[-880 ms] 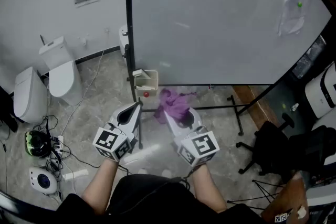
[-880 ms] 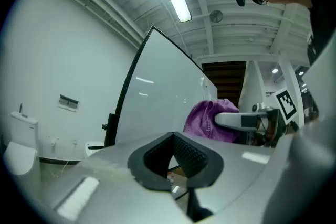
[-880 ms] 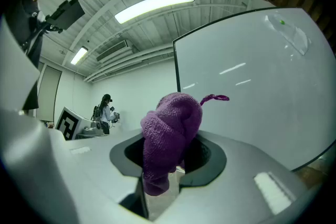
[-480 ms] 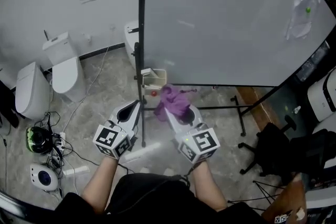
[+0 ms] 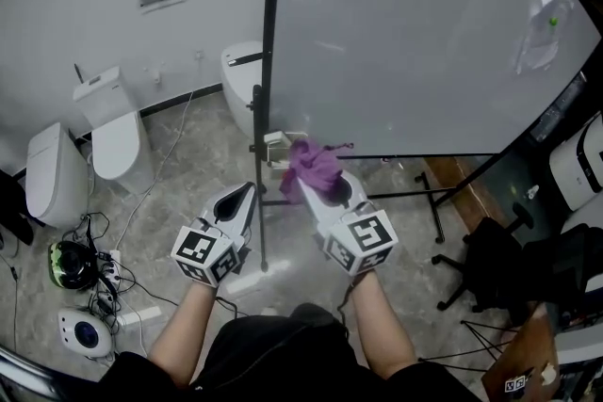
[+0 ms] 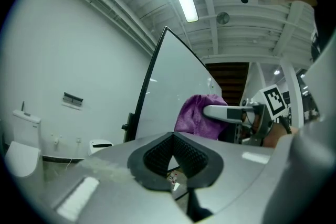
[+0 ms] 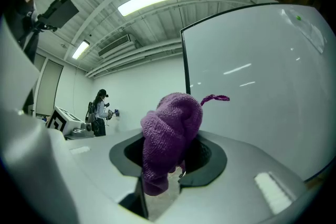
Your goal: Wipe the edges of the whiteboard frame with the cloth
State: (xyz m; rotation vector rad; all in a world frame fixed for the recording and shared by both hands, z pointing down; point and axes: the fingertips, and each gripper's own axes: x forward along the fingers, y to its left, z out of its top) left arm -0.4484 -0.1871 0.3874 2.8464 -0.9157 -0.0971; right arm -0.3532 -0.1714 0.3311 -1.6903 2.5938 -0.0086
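Right gripper view: the right gripper (image 7: 172,157) is clamped on a bunched purple cloth (image 7: 170,128), held up near the black left edge of the whiteboard frame (image 7: 185,63). In the left gripper view, the left gripper (image 6: 172,139) has its jaws together on nothing, beside that edge.

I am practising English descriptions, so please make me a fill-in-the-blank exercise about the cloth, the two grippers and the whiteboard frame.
The cloth is ___ in colour.
Of the left gripper and the right gripper, only the ___ one holds it.
The whiteboard frame is ___ in colour.
Missing words: purple; right; black.
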